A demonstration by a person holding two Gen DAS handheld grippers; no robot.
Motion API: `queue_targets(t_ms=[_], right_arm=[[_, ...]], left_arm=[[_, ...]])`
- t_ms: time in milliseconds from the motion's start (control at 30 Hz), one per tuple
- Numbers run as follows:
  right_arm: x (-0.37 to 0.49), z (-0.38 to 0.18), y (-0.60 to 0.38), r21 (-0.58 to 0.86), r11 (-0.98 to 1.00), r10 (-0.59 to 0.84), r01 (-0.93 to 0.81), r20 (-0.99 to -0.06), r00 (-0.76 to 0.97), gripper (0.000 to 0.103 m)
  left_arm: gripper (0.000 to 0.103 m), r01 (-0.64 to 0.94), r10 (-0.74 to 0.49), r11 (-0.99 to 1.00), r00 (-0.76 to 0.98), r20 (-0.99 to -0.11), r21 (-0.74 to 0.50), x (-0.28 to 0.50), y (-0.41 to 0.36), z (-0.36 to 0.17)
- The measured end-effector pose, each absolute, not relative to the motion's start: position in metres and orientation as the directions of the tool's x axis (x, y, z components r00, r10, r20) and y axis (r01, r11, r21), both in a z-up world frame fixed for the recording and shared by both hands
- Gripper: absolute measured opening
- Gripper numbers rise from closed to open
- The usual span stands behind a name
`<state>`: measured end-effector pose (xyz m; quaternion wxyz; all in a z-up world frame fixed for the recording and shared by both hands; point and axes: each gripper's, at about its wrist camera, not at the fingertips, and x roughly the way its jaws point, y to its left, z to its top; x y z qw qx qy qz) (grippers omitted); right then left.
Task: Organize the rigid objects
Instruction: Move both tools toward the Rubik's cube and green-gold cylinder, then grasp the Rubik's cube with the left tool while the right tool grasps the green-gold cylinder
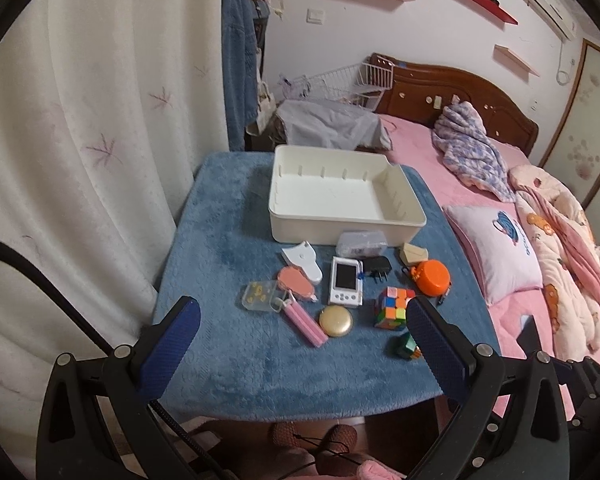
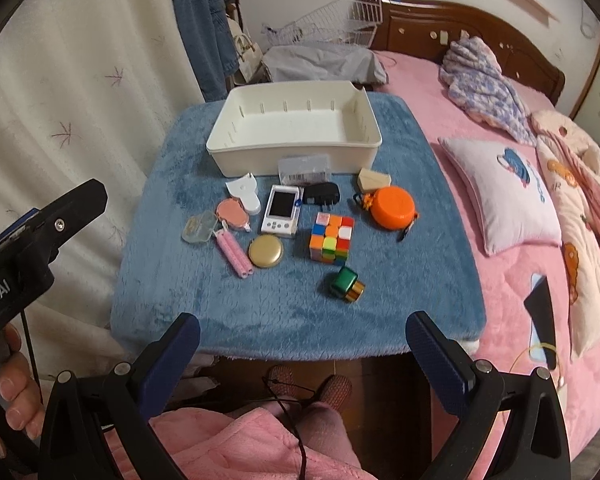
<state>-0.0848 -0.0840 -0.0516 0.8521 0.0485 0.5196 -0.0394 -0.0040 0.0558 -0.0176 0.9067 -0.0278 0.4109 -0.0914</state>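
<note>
An empty white bin (image 1: pixel 284 224) (image 2: pixel 292 156) stands at the back of the blue-cloth table (image 1: pixel 228 360) (image 2: pixel 260 320). In front of it lie several small items: a Rubik's cube (image 1: pixel 392 308) (image 2: pixel 332 240), an orange round case (image 1: pixel 432 276) (image 2: pixel 394 206), a green and gold cube (image 1: pixel 406 346) (image 2: pixel 346 284), a gold disc (image 1: pixel 336 321) (image 2: pixel 265 252), a pink tube (image 1: pixel 304 322) (image 2: pixel 236 254), a white handheld device (image 1: pixel 346 282) (image 2: pixel 282 210) and a black charger (image 1: pixel 376 266) (image 2: pixel 320 194). My left gripper (image 1: pixel 302 308) hangs open over the table's near part. My right gripper (image 2: pixel 303 320) is open above the front edge. Both hold nothing.
A pink bed (image 1: pixel 500 168) with a pillow (image 2: pixel 504 192) and quilts runs along the table's right side. A white curtain (image 1: pixel 80 120) hangs on the left. A person's hand (image 2: pixel 16 392) holds the left gripper's body, and pink-clad legs (image 2: pixel 240 440) sit below the table edge.
</note>
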Motion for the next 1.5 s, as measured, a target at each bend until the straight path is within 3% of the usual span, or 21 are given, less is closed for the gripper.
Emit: queue_targets(t_ms=[533,667,833,967,1500], right_arm=[[-0.078,-0.097,-0.107,0.201,0.929,0.094,0.311,-0.94,0.327,0.103],[-0.064,-0.115,-0.121,0.252,0.894,0.143,0.37,-0.944,0.298,0.097],[-0.048,-0.14,-0.139,0.311,0.839,0.203,0.447,-0.94,0.273,0.097],[-0.03,-0.167,-0.157,0.343,0.784,0.25,0.518,-0.938,0.242,0.087],[0.015,-0.252,-0.193,0.337,0.701,0.368,0.629,-0.926,0.086,0.083]], left_arm=[[0.102,0.315,-0.277,0.94,0.485,-0.829,-0.13,0.021,0.03,-0.048],[0.102,0.368,-0.302,0.92,0.452,-0.84,-0.133,0.034,0.017,-0.053],[0.102,0.44,-0.326,0.887,0.384,-0.864,-0.139,0.055,-0.007,-0.063],[0.102,0.466,-0.314,0.872,0.303,-0.9,-0.148,0.076,-0.03,-0.081],[0.102,0.469,-0.187,0.862,-0.06,-0.981,-0.193,0.142,-0.109,-0.182]])
